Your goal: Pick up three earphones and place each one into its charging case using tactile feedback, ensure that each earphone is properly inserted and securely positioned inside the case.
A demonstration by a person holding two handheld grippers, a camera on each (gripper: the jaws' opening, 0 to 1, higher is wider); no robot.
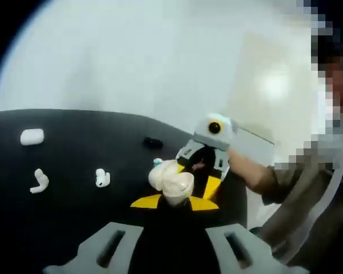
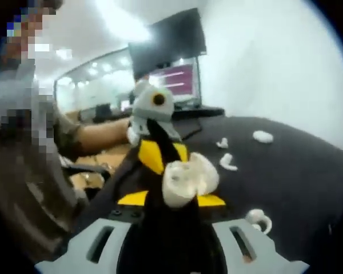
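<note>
Left gripper point(image 1: 175, 201) and right gripper point(image 2: 177, 206): jaws closed together on 1 open white case point(image 1: 172, 181), held between them above the black table point(image 1: 68, 228). 2 loose earphones point(image 1: 39, 181), point(image 1: 102, 177) and 1 closed case point(image 1: 32, 136) lie well apart on the table. Advice: keep the case steady, press gently, feel for seating. Whether an earphone sits inside is blurred; which gripper bears the case is unclear.

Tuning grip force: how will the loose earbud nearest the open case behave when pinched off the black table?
The earbud looks small, glossy and rounded, so probably light, rigid, and prone to slip or skid on the black table. Its curved stem could make it pivot rather than roll far.
</note>
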